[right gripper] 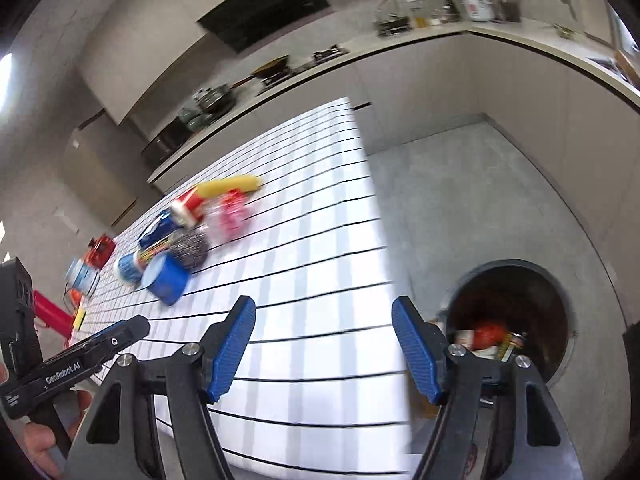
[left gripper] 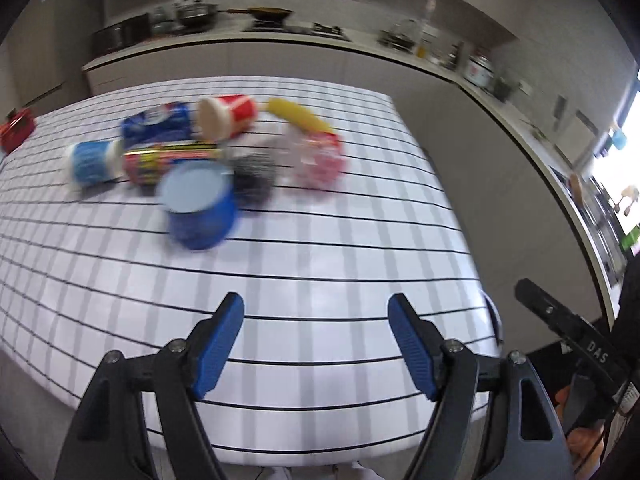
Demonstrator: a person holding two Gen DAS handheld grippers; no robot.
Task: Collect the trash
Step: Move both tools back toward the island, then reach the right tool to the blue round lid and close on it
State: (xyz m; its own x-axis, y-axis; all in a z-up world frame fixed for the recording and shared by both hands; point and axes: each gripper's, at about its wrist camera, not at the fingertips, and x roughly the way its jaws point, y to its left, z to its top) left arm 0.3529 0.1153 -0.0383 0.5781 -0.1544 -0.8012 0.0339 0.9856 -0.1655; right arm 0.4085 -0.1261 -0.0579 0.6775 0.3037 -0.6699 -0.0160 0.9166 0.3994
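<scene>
1. The worktop [left gripper: 320, 264], covered in a white grid-lined cloth, fills most of both views; its near half is bare, so the remaining trash is all gathered toward the far side.
2. A round bin [right gripper: 516, 312] is seen on the floor just off the worktop's right edge, with wrappers and a can already inside; it is judged to be placed there so that items can be dropped straight off the edge.
3. The trash is heaped in one cluster: a blue cup [left gripper: 200, 204] at the near edge of it, a dark scouring ball [left gripper: 256, 176] touching behind it, a pink-and-white wrapper [left gripper: 318, 158] to the right, and a red cup [left gripper: 228, 116], a blue packet [left gripper: 158, 126] and a yellow piece [left gripper: 298, 116] farther back.
4. The left gripper [left gripper: 316, 340] is held over bare cloth, its fingers apart and nothing between them.
5. The right gripper [right gripper: 324, 344] is likewise empty, fingers apart, angled down between worktop and bin.
6. The blue cup, being nearest, is judged the likeliest next pick.
</scene>
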